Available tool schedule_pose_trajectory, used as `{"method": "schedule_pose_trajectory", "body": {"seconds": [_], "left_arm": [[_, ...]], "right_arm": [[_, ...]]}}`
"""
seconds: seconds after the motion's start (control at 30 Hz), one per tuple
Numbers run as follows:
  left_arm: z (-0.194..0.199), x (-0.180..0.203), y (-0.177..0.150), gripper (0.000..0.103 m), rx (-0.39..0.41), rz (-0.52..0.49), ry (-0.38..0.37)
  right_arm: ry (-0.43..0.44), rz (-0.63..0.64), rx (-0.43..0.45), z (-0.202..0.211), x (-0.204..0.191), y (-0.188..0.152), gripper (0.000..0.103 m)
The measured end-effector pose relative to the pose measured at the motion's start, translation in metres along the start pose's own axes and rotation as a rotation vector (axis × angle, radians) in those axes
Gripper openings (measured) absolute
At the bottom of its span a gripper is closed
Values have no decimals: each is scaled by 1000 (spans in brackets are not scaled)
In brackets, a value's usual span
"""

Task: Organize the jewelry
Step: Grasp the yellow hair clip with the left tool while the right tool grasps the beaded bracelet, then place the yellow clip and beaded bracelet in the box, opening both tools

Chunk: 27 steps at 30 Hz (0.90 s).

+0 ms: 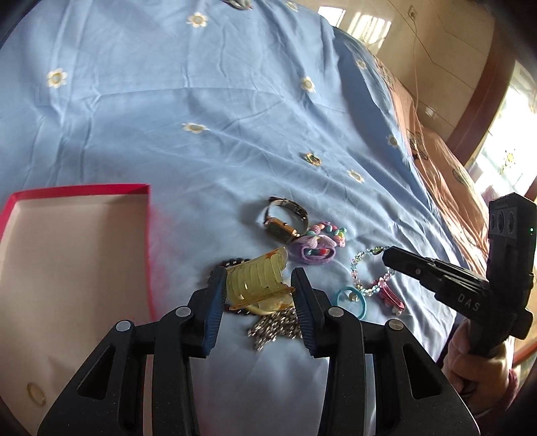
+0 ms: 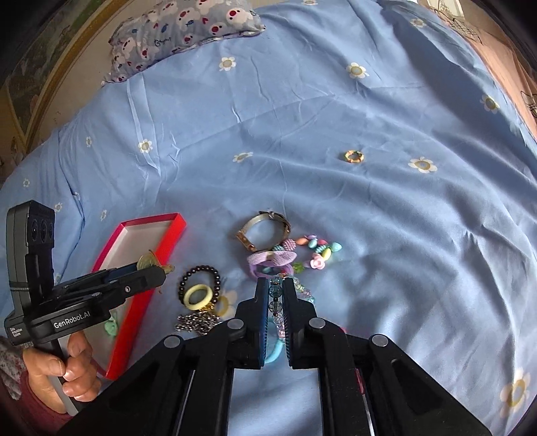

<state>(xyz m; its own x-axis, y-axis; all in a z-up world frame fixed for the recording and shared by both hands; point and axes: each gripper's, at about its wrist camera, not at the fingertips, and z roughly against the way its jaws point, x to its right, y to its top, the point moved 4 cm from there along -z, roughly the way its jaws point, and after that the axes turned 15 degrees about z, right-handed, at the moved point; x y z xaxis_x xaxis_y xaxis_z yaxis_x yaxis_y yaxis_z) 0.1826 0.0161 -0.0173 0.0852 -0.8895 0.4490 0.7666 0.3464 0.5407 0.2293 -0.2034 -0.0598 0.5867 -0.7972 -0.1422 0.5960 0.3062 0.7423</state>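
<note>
My left gripper (image 1: 258, 288) is shut on a translucent yellow claw hair clip (image 1: 255, 271), lifted just above the jewelry pile. In the right wrist view the left gripper (image 2: 160, 268) holds that clip (image 2: 147, 261) over the edge of the red box (image 2: 134, 302). My right gripper (image 2: 274, 284) is shut on a clear blue-and-pink bead bracelet (image 2: 275, 296). In the left wrist view the right gripper (image 1: 387, 256) pinches the same bracelet (image 1: 360, 268). On the blue sheet lie a gold watch (image 2: 265, 228), a purple bow tie (image 2: 272, 261) and a black bead bracelet (image 2: 199, 276).
The red box (image 1: 147, 248) has a pale floor with one small ring (image 1: 35, 392) in it. Also on the sheet are a yellow ring (image 2: 199, 295), a silver chain (image 2: 198, 322), a blue hair tie (image 1: 349, 298), a pink clip (image 1: 391, 298), a pastel bead bracelet (image 2: 317, 251) and a lone ring (image 2: 354, 156). A patterned pillow (image 2: 184, 30) lies far back.
</note>
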Motion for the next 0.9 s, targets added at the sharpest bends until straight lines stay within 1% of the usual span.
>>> {"method": "schedule_pose_trajectory", "body": {"seconds": [0.17,0.23,0.47,0.67,0.9], "left_arm": [[29,-20,-2,37,53,18,42],[37,-28,-1,37,64,34,44],[66,-61,-4,37,109,85,88],[82,-86,-7,37,135,128,125],[92,-111,-8,37,152,165,166]], "right_arm": [[20,25,42,6,-20,14,7],[38,31,54,7,-29,18,7],[93,86,66,3,-67,31,7],[148,133,71,-3,-100,40,7],[214,166,61,-19,-133,46,8]]}}
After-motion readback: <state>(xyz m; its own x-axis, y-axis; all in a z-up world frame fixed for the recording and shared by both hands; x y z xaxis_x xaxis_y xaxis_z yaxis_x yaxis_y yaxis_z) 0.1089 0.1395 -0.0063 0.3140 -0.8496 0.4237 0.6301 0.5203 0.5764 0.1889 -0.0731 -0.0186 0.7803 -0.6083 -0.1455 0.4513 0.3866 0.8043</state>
